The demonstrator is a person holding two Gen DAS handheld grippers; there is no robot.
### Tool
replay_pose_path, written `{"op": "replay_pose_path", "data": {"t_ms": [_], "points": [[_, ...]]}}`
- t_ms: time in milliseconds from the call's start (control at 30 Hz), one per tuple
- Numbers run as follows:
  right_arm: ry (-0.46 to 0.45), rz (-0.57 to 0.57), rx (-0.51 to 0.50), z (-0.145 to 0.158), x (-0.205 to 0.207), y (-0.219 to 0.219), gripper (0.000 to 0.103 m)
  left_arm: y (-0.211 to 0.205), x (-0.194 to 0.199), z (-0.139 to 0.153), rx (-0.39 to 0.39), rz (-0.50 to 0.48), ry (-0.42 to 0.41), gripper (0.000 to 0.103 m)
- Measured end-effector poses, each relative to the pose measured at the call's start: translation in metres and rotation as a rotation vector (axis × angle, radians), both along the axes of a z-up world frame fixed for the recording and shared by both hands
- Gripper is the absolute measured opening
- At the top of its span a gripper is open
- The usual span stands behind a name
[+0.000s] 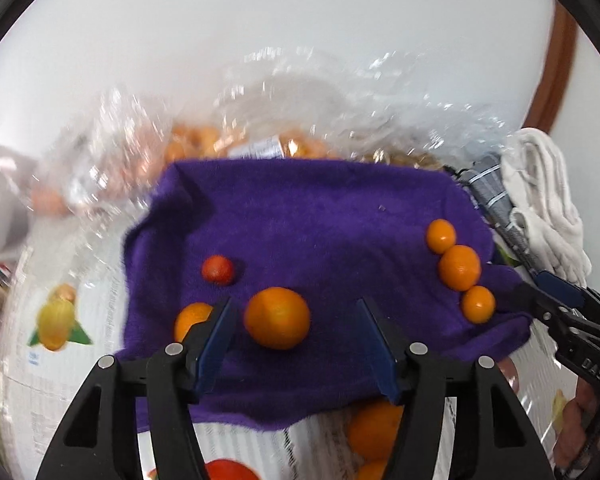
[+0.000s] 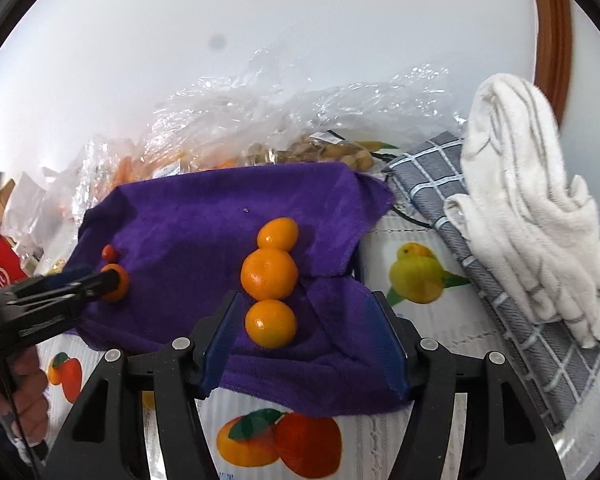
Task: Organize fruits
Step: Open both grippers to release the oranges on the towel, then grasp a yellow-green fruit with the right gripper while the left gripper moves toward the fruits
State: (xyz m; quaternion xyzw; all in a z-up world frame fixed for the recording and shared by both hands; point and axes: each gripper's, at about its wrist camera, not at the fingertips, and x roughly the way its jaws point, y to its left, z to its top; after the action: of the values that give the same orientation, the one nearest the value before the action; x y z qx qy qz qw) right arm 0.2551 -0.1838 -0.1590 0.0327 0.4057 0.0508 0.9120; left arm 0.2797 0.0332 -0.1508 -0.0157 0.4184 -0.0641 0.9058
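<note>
A purple cloth (image 1: 320,216) lies on the table with small oranges on it. In the left wrist view my left gripper (image 1: 295,304) stands open around one orange (image 1: 277,323), with a gap at both pads. A second orange (image 1: 190,318) is half hidden behind its left finger, and a small red fruit (image 1: 218,269) lies beyond. Three oranges (image 2: 269,274) form a row in the right wrist view. My right gripper (image 2: 303,304) is open with the nearest orange of the row (image 2: 271,323) between its fingers, untouched. The left gripper (image 2: 100,278) shows at the left.
Crumpled clear plastic bags (image 2: 260,120) holding fruit sit behind the cloth against a white wall. A grey checked cloth (image 2: 452,216) and a white towel (image 2: 520,200) lie at the right. The tablecloth (image 2: 416,276) has printed fruit pictures. A person's hand (image 2: 24,396) holds the left gripper.
</note>
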Motion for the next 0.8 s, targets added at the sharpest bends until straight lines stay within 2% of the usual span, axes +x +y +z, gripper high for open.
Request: {"op": "replay_pose_path", "data": {"t_ms": [133,333,567,700,800], "points": [[0.018,0.013,0.033,0.006,-0.014,0.008,0.064,0.018,-0.020,0.010,-0.045,0.016,-0.021,0.061],[0.019,0.041,-0.036,0.009,-0.035,0.032,0.067,0.052,-0.050,0.009,-0.077,0.077,-0.053,0.061],[0.016,0.062,-0.031,0.006,-0.055,0.046,0.067,0.086,-0.087,-0.011,-0.079,0.136,-0.027,0.061],[0.009,0.071,-0.046,0.006,-0.065,0.055,0.067,0.105,-0.107,-0.025,-0.112,0.138,-0.002,0.061],[0.011,0.084,-0.056,0.004,-0.070,0.061,0.067,0.115,-0.119,-0.030,-0.121,0.149,-0.017,0.061]]}}
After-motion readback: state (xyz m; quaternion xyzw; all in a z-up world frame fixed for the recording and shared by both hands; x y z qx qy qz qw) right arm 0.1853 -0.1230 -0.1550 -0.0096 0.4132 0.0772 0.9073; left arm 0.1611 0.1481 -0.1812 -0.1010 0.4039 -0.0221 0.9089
